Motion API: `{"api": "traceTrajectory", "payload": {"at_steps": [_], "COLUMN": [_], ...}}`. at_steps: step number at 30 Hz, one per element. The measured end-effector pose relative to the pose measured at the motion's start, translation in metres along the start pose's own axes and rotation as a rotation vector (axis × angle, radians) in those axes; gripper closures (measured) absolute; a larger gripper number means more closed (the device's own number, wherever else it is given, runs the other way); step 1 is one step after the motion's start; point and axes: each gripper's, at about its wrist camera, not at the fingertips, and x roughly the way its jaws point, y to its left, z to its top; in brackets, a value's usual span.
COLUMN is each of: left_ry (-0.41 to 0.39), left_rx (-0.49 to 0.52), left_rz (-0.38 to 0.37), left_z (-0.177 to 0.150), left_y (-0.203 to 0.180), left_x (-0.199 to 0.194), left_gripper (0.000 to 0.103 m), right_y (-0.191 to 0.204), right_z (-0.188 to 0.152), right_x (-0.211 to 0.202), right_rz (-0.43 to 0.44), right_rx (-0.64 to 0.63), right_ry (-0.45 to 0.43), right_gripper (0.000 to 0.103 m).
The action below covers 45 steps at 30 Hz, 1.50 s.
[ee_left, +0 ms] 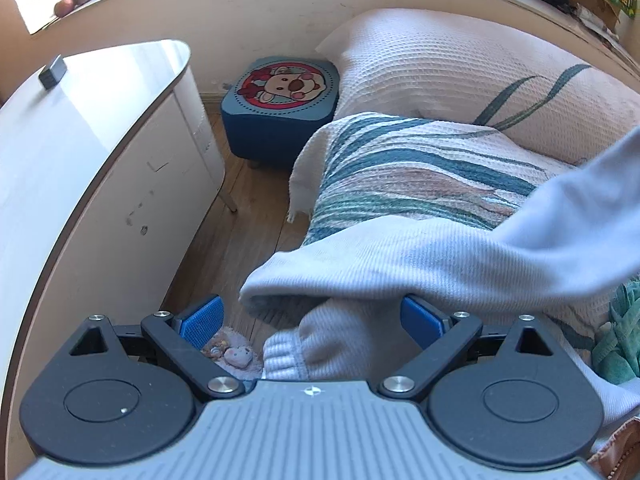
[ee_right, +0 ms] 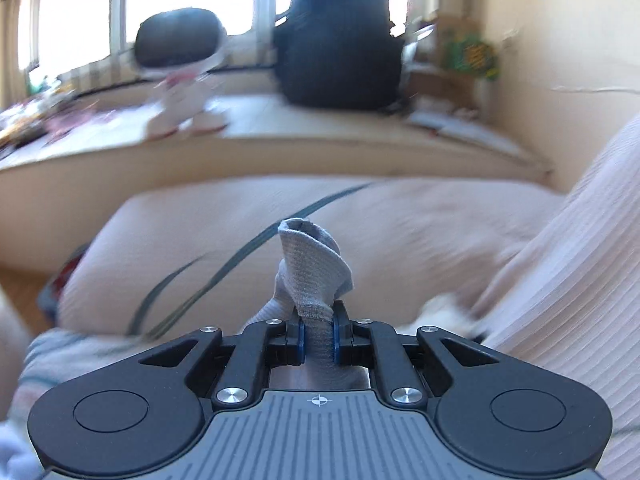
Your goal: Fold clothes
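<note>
Lifting the garment off the bed edge!
Right gripper [ee_right: 319,340] clamped on grey garment [ee_right: 312,276]; left gripper [ee_left: 316,316] spread wide around a cuff [ee_left: 286,356]; next, probably pinching that cuff and spreading flat.

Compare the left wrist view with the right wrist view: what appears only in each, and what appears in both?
Only the left wrist view shows the open left gripper around a pale blue garment, the blue stool and white cabinet. Only the right wrist view shows the right gripper shut on grey fabric, and the dark backpack. Both show the pillow.
</note>
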Motion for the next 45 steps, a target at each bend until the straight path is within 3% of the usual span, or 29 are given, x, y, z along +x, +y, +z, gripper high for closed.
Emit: {"api": "traceTrajectory", "payload": {"at_steps": [4,7,11,12,15,20,25,28,32,35,39,41,43,45], "left_ry": [0.010,0.022,0.045,0.049,0.050,0.052,0.046,0.052,0.060,0.051,0.045,0.060,0.083,0.071], "left_rx": [0.027,0.036,0.018,0.015,0.022,0.102,0.137,0.167,0.121,0.088,0.068,0.059,0.062,0.074], "left_rz": [0.016,0.035,0.037,0.036,0.039,0.051,0.075,0.100,0.090,0.075,0.079,0.079,0.081,0.084], "left_z": [0.007,0.010,0.012,0.012,0.014,0.011,0.013,0.010,0.007,0.004,0.001,0.000,-0.001,0.001], "left_y": [-0.004,-0.001,0.012,0.015,0.021,0.025,0.038,0.043,0.058,0.065,0.067,0.067,0.066,0.063], "left_x": [0.009,0.015,0.020,0.021,0.018,0.006,0.000,0.002,0.005,0.007,0.018,0.026,0.032,0.030], "left_gripper": [0.007,0.007,0.005,0.005,0.005,0.005,0.003,0.003,0.003,0.003,0.003,0.004,0.005,0.005], "right_y": [-0.016,-0.029,-0.028,-0.026,-0.019,-0.004,0.037,0.075,0.132,0.165,0.186,0.190,0.185,0.181], "right_z": [0.011,0.004,-0.027,-0.033,-0.041,-0.050,-0.086,-0.105,-0.125,-0.134,-0.144,-0.145,-0.142,-0.138], "right_x": [0.020,0.042,0.065,0.064,0.052,0.006,-0.039,-0.063,-0.089,-0.090,-0.081,-0.076,-0.074,-0.074], "right_rz": [-0.099,-0.130,-0.149,-0.156,-0.149,0.048,0.314,0.451,0.554,0.566,0.530,0.508,0.501,0.497], "right_rx": [0.012,0.033,0.028,0.014,-0.035,-0.166,-0.361,-0.500,-0.744,-0.873,-0.936,-0.945,-0.927,-0.903], "right_ry": [-0.006,0.088,0.202,0.197,0.173,0.142,0.225,0.229,0.168,0.130,0.147,0.163,0.174,0.172], "right_gripper": [0.091,0.090,0.077,0.069,0.062,0.059,0.059,0.059,0.059,0.059,0.064,0.075,0.092,0.098]}}
